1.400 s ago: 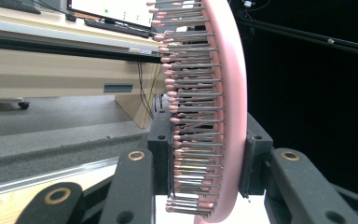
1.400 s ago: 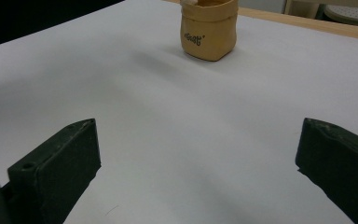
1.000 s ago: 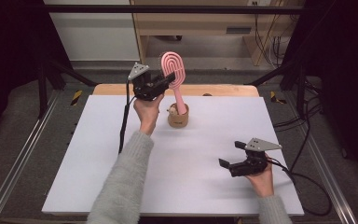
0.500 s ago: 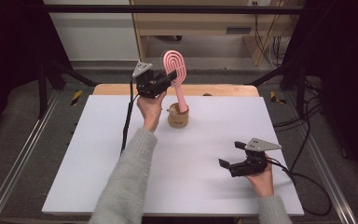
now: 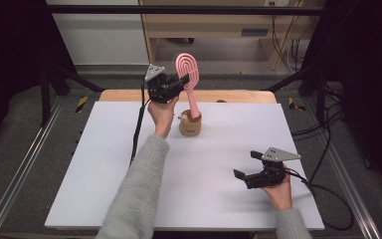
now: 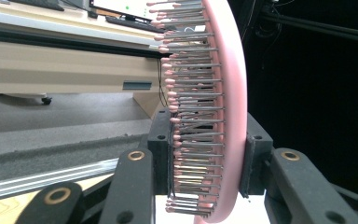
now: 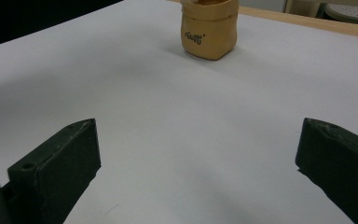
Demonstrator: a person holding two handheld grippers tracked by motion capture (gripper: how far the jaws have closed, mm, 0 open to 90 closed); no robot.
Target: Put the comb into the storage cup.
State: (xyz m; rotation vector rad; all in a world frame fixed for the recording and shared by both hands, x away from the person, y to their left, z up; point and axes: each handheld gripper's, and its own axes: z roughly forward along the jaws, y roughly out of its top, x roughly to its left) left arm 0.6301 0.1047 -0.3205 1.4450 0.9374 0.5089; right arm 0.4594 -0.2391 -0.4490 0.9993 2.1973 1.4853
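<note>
While your left gripper (image 5: 175, 85) clamps the pink oval bristle brush (image 5: 188, 74) by its head, handle in the small tan holder (image 5: 190, 125) far-centre, and your right gripper (image 5: 251, 167) rests wide open and empty near right, a skewed lift could topple that holder.

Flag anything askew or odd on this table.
The pink brush stands handle-down in the tan pot, leaning, with the left gripper clamped on its head. Nothing is spilled or visibly damaged. The right gripper rests open, apart from both.
</note>
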